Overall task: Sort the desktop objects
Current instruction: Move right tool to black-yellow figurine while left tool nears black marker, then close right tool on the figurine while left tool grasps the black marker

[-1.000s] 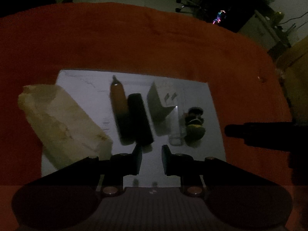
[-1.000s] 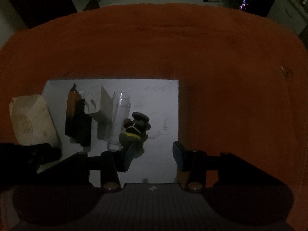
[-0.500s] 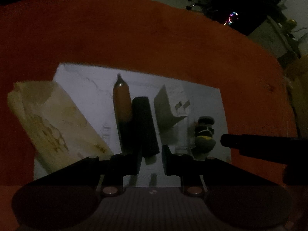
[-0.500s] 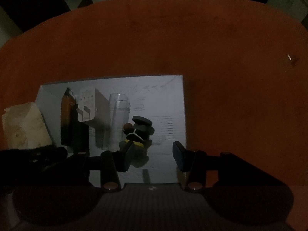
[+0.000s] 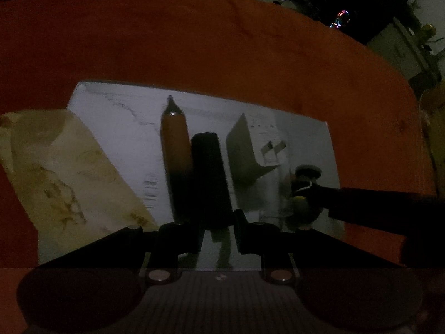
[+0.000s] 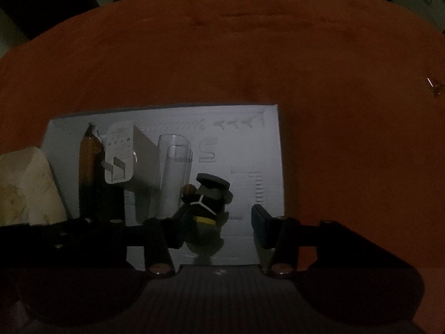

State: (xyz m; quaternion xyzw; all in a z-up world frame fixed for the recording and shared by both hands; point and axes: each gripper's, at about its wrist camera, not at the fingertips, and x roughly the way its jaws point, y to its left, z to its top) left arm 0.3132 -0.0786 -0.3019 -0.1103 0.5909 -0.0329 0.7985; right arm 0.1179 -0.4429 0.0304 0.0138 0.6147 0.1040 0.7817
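A white sheet (image 5: 116, 117) on an orange cloth carries a row of objects. From left to right lie an orange pen (image 5: 175, 139), a black bar (image 5: 208, 167), a white plug charger (image 5: 242, 144), a clear tube (image 6: 175, 172) and a small toy figure (image 6: 208, 206) with a black hat. My left gripper (image 5: 218, 232) hangs just over the bar's near end, its jaws a narrow gap apart. My right gripper (image 6: 218, 229) straddles the figure with its jaws opening. The figure sits close to the left finger and well clear of the right one.
A cream wrapped pack (image 5: 55, 167) lies across the sheet's left edge. The orange cloth (image 6: 278, 55) stretches bare beyond the sheet, with a tiny scrap (image 6: 434, 86) far to the right. Past the table edge the room is dark.
Both grippers have sunk toward the sheet and the objects look larger. The left fingertips now reach the black bar's near end. The right jaws stand slightly wider around the figure.
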